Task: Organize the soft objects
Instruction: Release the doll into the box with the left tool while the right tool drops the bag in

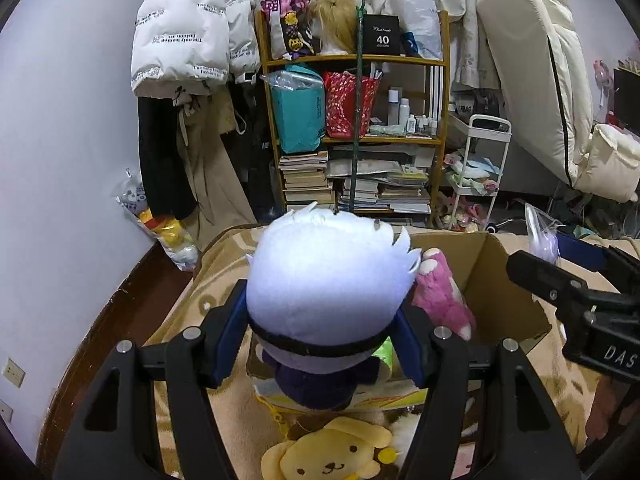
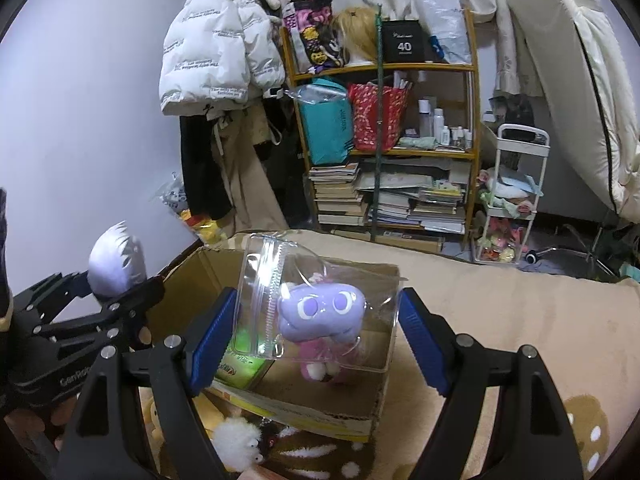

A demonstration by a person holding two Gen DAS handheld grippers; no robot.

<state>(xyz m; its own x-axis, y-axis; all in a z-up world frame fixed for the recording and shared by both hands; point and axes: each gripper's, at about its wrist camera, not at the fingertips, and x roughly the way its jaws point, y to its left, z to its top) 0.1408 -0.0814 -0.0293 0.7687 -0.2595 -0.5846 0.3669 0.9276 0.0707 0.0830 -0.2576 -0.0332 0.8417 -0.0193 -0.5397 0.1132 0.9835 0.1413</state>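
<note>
My left gripper [image 1: 320, 320] is shut on a white-haired plush doll [image 1: 328, 276] with a dark body, held above the near edge of an open cardboard box [image 1: 504, 292]. A pink plush [image 1: 440, 296] lies in the box. My right gripper [image 2: 316, 320] is shut on a clear zip bag [image 2: 320, 300] holding a purple plush [image 2: 320, 312], over the same box [image 2: 304, 396]. The left gripper and its doll [image 2: 116, 260] show at the left of the right wrist view.
A yellow bear plush [image 1: 332, 452] and a white fluffy toy [image 2: 240, 440] lie on the brown blanket [image 2: 520, 320] in front of the box. A cluttered wooden shelf [image 1: 352, 120], hanging coats and a white cart [image 1: 480, 172] stand behind.
</note>
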